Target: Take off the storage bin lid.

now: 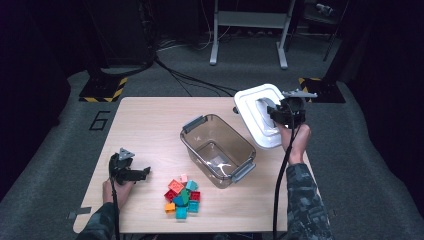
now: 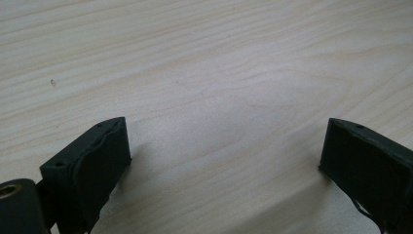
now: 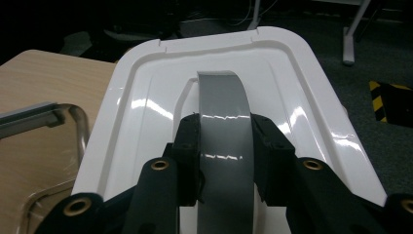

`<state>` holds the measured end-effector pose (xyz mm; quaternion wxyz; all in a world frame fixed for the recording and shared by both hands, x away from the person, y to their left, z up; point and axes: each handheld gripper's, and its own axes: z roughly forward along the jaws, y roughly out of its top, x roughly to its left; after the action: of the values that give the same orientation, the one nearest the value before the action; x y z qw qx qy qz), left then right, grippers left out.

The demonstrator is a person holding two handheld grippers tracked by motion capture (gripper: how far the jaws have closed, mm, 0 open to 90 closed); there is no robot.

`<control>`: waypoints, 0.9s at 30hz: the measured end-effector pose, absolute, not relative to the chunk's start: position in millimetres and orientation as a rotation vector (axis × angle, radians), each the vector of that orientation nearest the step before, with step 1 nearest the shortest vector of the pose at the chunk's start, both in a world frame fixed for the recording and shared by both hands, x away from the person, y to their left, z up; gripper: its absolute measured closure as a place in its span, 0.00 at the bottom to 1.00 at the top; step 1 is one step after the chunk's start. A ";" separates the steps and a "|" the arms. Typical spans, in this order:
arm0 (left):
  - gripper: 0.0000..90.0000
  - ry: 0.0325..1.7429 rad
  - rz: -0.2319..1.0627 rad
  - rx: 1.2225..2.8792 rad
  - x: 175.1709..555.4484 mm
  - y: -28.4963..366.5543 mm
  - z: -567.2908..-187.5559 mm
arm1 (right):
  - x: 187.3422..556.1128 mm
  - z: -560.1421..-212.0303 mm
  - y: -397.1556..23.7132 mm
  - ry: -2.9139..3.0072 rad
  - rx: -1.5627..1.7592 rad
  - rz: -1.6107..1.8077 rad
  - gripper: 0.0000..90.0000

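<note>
My right gripper [image 1: 280, 112] [image 3: 225, 146] is shut on the grey handle [image 3: 221, 117] of a white lid [image 1: 257, 116] [image 3: 146, 107] and holds it tilted above the table's right edge. A clear plastic bin [image 1: 218, 149] with grey latches stands uncovered in the middle of the table; its corner [image 3: 53, 114] lies left of the lid in the right gripper view. My left gripper [image 1: 141, 173] [image 2: 224, 156] rests low over the bare wood near the front left, jaws wide open with nothing between them. A pile of several coloured bricks [image 1: 183, 195] lies to its right.
The wooden table [image 1: 145, 125] has free surface at its left and back. Beyond it lie grey floor, cables, yellow-black floor markers [image 1: 104, 90] and a metal stand [image 1: 248, 30].
</note>
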<state>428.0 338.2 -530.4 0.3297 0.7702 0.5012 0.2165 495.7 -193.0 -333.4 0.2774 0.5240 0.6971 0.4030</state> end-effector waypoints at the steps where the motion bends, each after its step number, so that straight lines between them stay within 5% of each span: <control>1: 0.05 1.312 0.566 2.014 428.0 338.2 -530.4 | 496.9 -335.2 -194.7 1.859 1.421 1.080 0.74; 27: 0.05 1.311 0.565 2.015 428.0 338.1 -530.4 | 533.8 -400.9 -205.9 1.755 1.637 1.033 0.74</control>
<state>428.0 338.1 -530.4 0.3297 0.7703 0.5013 0.2160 533.8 -205.9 -400.9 0.2613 0.6047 0.6483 0.3817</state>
